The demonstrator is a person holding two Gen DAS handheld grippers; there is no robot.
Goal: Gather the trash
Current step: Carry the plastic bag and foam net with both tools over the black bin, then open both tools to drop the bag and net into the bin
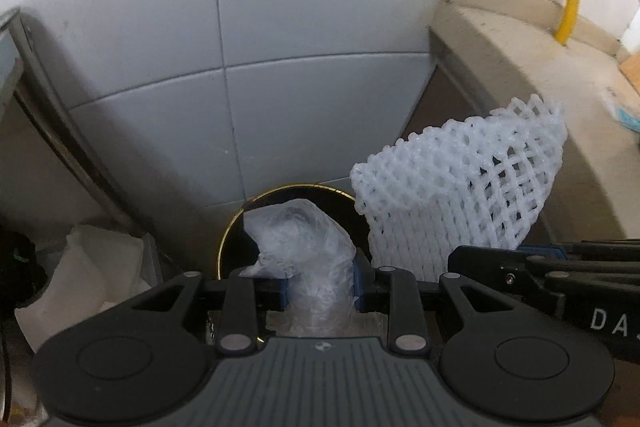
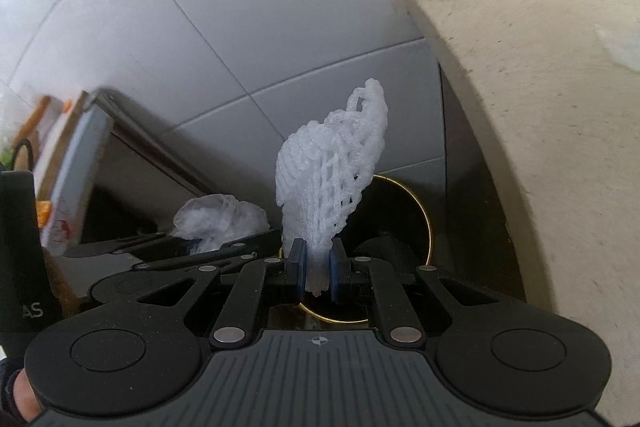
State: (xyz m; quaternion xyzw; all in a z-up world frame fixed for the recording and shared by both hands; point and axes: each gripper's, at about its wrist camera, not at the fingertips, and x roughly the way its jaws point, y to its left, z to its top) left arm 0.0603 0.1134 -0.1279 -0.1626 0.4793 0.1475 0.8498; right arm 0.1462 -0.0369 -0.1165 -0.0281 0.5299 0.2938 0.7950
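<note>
Clamping plastic wrap (image 1: 308,251) and foam net (image 2: 332,183) above bin (image 2: 416,223).

- White letters "DA", cut off by the picture edge, are printed on the black body of the right claw (image 1: 460,259) in the left wrist view, right of the foam net (image 1: 460,195).
- White letters "AS", the start hidden, stand on the black body of the left claw (image 2: 208,247) at the left edge of the right wrist view, well left of the foam net (image 2: 332,183).
- No other lettering, number or label is legible.
</note>
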